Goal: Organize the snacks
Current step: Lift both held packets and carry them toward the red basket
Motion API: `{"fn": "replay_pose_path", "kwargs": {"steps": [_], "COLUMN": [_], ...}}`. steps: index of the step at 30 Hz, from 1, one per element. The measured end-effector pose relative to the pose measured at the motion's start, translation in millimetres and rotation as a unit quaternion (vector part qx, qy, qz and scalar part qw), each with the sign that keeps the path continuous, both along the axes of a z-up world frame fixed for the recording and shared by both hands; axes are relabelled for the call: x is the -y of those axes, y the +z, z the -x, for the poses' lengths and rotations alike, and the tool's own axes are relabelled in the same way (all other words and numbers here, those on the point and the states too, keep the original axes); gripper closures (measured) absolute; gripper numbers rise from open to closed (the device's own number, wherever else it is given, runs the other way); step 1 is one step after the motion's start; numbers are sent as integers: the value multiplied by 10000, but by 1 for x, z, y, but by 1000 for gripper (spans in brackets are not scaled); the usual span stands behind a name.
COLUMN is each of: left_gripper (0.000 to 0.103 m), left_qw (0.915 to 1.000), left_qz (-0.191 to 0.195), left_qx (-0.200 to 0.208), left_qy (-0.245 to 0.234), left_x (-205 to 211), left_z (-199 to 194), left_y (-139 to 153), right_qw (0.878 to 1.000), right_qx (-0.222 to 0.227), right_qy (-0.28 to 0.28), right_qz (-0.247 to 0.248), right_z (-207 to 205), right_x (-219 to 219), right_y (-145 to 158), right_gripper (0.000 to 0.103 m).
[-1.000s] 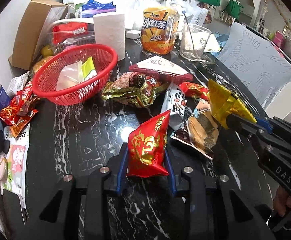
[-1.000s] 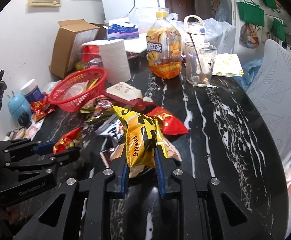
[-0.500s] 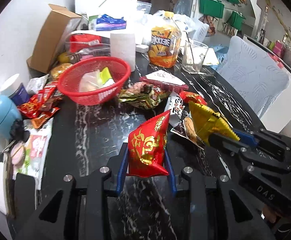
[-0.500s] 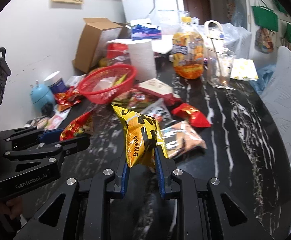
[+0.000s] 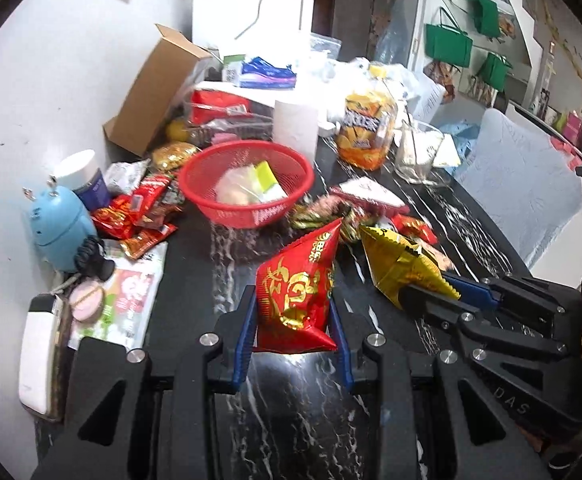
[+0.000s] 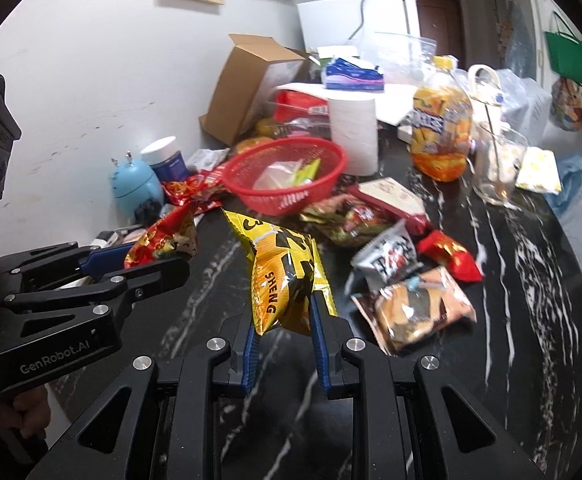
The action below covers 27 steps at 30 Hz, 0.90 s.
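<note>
My left gripper (image 5: 293,316) is shut on a red snack packet with gold print (image 5: 297,292) and holds it above the black marble table (image 5: 291,408). My right gripper (image 6: 283,320) is shut on a yellow and black snack packet (image 6: 287,276), also held in the air. Each gripper shows in the other's view: the right one (image 5: 431,292) to the right, the left one (image 6: 155,264) to the left. A red mesh basket (image 5: 247,184) with a few pale packets stands beyond them; it also shows in the right wrist view (image 6: 287,172). Several loose snack packets (image 6: 411,276) lie right of the basket.
Red packets (image 5: 135,216), a blue gadget (image 5: 61,224) and a white jar (image 5: 81,172) sit at the table's left edge. A cardboard box (image 5: 151,92), paper roll (image 5: 295,128), orange drink bottle (image 5: 365,132) and glass (image 5: 417,152) stand behind. A pale chair (image 5: 519,176) is at right.
Both grippers have risen and pulled back from the snack pile with their packets held. The basket and table clutter look farther off and have shifted toward the right.
</note>
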<state>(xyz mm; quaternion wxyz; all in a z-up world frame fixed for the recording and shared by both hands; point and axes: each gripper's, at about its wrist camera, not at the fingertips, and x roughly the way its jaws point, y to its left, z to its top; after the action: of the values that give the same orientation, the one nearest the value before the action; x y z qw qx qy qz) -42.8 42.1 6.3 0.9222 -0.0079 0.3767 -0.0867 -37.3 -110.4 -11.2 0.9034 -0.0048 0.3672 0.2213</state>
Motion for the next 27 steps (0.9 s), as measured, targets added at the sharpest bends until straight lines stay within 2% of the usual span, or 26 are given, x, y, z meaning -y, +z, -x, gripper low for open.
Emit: {"fn": "replay_pose_path", "kwargs": {"steps": [7,14,27], "left_gripper": [70,70,70], "left_qw": [9997,9991,9964], "left_qz": [13,73,114], "left_qx": [257,421,805], "left_qy": [61,83,221], "left_x": [-10,-18,-27], "left_z": [-16,-49,-133], "left_y": [19,34,59], "right_qw": [9997,9990,9970], "right_qx": [227,447,777], "right_qy": [93,79,58], "right_qz": [12,-6,19], "right_z": [-18,-45,-124], "right_x": [-13,-19,-31], "right_y": [18,37,61], "right_gripper": [80,80,80]}}
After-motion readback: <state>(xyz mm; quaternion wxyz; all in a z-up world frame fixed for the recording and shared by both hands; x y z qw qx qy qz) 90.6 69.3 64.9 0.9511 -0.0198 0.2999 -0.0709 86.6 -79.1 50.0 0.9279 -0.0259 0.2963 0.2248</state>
